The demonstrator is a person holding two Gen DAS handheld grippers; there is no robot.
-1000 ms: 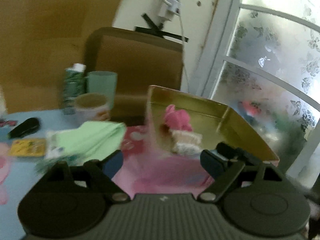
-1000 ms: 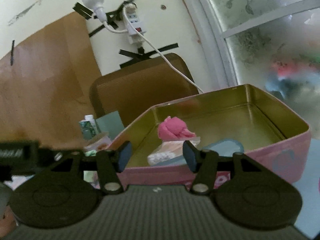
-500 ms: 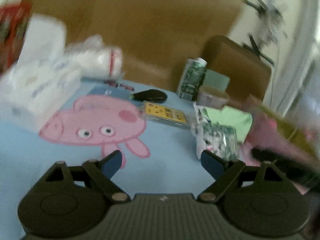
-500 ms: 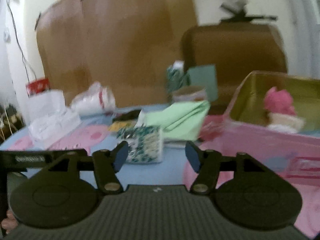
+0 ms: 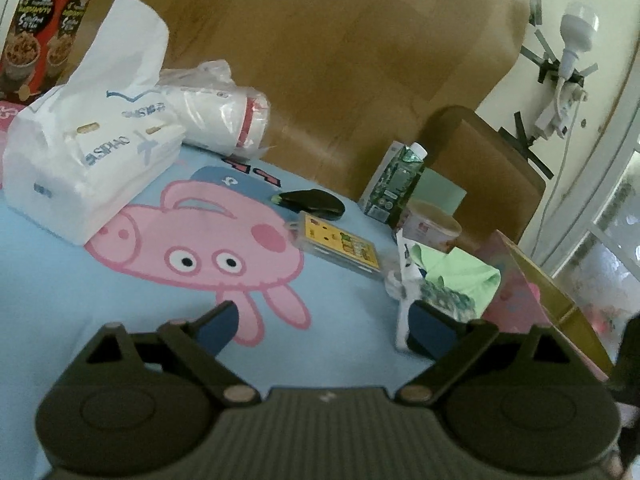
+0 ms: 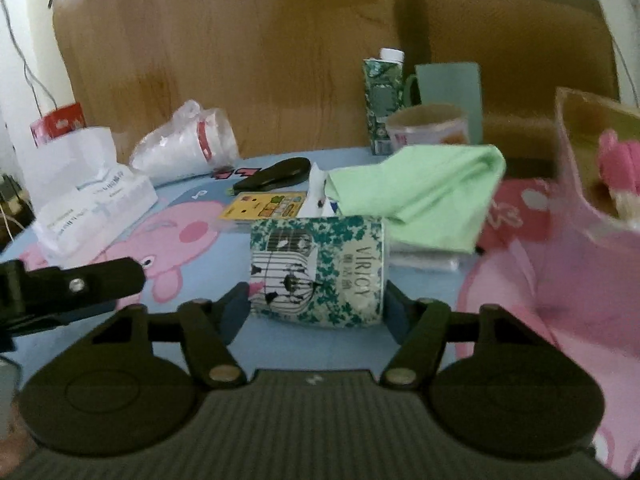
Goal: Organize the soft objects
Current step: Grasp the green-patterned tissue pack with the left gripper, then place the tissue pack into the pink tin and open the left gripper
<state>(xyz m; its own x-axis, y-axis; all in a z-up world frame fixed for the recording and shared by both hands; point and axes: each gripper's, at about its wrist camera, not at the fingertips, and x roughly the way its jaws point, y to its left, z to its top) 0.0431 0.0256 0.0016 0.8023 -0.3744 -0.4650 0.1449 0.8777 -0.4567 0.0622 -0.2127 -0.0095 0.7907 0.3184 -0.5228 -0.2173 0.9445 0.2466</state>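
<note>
Right claw lines up on the tissue pack

Right claw (image 6: 314,308), released, straddles the patterned tissue pack (image 6: 320,270) dead ahead; left claw (image 5: 324,322), opening and empty, sits just beside it.

Each tool (image 5: 324,326) is matte black, with blue-padded fingers (image 5: 218,326) and silver pivot screws.

Both views have swung off the pink tin (image 6: 576,184) toward the cartoon-pig tablecloth (image 5: 80,300); the tin, central in both a second ago, now sits at the right edge of each; left gripper (image 5: 320,322) now over the cloth left of the tin, jaws opening wider, nothing between them; right gripper (image 6: 316,312) has come up to the green-patterned tissue pack (image 6: 320,268) left of the tin, jaws wider than before, pack between its fingertips; contact unclear.
</note>
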